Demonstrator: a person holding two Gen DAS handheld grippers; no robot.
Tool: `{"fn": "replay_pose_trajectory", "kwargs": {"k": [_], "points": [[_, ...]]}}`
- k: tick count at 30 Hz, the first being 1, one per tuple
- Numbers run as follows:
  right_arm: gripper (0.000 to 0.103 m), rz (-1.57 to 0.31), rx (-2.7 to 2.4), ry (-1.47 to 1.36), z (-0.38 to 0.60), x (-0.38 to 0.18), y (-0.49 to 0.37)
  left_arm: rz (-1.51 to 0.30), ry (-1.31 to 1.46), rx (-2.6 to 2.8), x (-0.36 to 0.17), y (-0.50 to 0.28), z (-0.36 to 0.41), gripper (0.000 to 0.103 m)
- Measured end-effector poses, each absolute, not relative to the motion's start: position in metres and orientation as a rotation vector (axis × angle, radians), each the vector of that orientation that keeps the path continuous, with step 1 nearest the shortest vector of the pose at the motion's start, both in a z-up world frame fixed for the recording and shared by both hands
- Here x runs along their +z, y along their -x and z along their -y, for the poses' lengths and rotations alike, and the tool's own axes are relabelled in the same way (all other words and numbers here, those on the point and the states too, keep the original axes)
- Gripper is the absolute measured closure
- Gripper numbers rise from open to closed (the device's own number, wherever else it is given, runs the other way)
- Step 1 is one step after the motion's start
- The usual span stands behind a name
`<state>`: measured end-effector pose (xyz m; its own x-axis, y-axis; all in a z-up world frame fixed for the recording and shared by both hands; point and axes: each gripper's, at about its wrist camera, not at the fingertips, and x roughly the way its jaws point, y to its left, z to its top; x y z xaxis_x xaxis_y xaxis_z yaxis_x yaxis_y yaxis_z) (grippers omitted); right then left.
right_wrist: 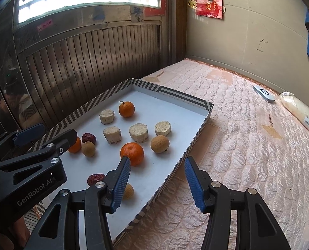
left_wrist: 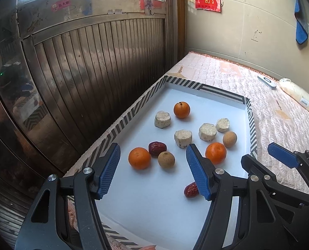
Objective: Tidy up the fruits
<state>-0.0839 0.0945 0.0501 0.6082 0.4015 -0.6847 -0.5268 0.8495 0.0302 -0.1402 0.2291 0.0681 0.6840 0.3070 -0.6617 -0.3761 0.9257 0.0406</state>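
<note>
Lying beyond both open grippers' fingertips point(left_wrist: 194, 152), fruits point(left_wrist: 139, 158) on tray point(left_wrist: 223, 91).

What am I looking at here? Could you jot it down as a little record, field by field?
Setting: shallow white tray with a striped rim, on a quilted mattress
Oranges: three, one at the far end
Red dates: two, one nearest the camera
Brown round fruits: at least three, one near the tray's right edge
Pale crumbly rounds: four, mid-tray
Left gripper: open, empty
Right gripper: open, empty
</note>
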Motion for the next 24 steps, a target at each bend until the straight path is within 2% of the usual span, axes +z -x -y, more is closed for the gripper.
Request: {"fn": "replay_pose_trajectory", "kwargs": {"k": [24], "points": [[0.051,-0.752,0.550,0.195,-0.0999,0.0450,0.0860,-0.725,0.104,0.386,0.0658,0.1406,-0.2295,0.037]]}}
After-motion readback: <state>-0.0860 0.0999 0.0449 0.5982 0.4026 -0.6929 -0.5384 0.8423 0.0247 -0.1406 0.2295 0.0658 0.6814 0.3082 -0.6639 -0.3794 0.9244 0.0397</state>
